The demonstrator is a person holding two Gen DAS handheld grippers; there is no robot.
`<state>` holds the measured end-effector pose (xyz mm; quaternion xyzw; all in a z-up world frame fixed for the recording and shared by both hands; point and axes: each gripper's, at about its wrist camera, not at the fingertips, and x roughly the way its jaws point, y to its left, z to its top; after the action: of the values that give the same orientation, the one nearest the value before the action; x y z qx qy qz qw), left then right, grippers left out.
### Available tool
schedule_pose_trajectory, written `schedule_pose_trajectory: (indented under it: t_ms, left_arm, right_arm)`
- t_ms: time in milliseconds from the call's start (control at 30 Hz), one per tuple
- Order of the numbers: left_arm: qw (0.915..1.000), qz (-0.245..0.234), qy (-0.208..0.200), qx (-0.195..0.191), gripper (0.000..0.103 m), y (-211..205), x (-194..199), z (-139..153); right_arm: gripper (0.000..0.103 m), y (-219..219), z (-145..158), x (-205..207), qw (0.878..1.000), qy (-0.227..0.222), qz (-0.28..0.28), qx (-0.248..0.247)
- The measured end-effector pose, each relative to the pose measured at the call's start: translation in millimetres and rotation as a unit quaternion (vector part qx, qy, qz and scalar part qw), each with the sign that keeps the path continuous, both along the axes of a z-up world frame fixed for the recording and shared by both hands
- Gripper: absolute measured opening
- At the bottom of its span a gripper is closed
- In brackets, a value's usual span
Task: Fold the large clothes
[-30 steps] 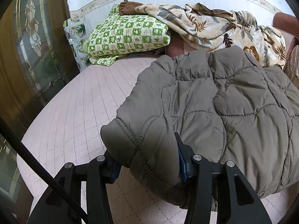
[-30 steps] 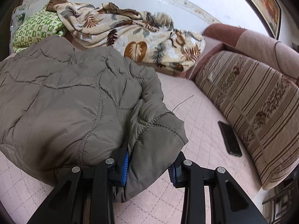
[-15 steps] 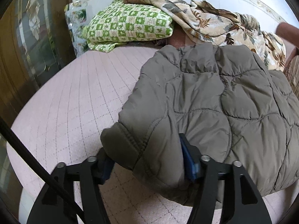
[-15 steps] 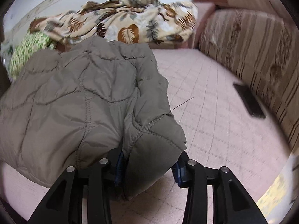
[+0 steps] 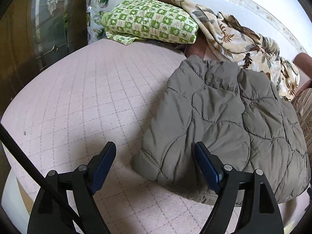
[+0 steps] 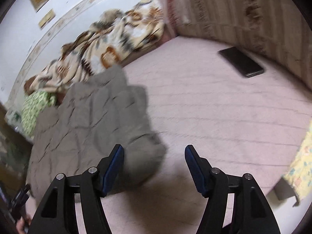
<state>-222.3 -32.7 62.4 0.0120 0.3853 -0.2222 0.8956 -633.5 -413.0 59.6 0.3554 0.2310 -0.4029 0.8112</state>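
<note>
A grey-brown quilted jacket (image 5: pixel 230 120) lies folded on the pink quilted bed cover (image 5: pixel 81 101). My left gripper (image 5: pixel 154 154) is open and empty, just above the jacket's near left corner. In the right wrist view, which is blurred, the jacket (image 6: pixel 85 120) lies at the left. My right gripper (image 6: pixel 154 156) is open and empty, its left finger over the jacket's near right corner.
A green checked pillow (image 5: pixel 152 25) and a leaf-print blanket (image 5: pixel 241 41) lie at the head of the bed. A dark phone (image 6: pixel 240 61) lies on the cover by the striped sofa cushion (image 6: pixel 243 17). A wooden glass-panelled cabinet (image 5: pixel 39 25) stands at the left.
Both grippers have opened and let go of the jacket's corners. They have drawn back and risen; the jacket now rests on the bed.
</note>
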Motion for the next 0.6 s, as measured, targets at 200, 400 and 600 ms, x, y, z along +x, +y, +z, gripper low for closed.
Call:
schedule_pose_trajectory:
  t_ms: [200, 400, 600]
  left_arm:
    - [0.9973, 0.049, -0.054, -0.005, 0.082, 14.7, -4.2, 17.9]
    - [0.996, 0.033, -0.078, -0.028, 0.082, 14.7, -11.1, 27.2]
    - [0.9995, -0.006, -0.031, 0.01, 0.082, -10.1, 0.6, 4.8]
  right_arm:
    - [0.069, 15.9, 30.1, -2.7, 0.995, -0.055, -0.003, -0.085]
    - [0.069, 39.7, 34.5, 39.1, 0.991, -0.033, 0.072, -0.112]
    - [0.069, 27.1, 9.7, 59.5, 0.996, 0.013, 0.067, -0.051]
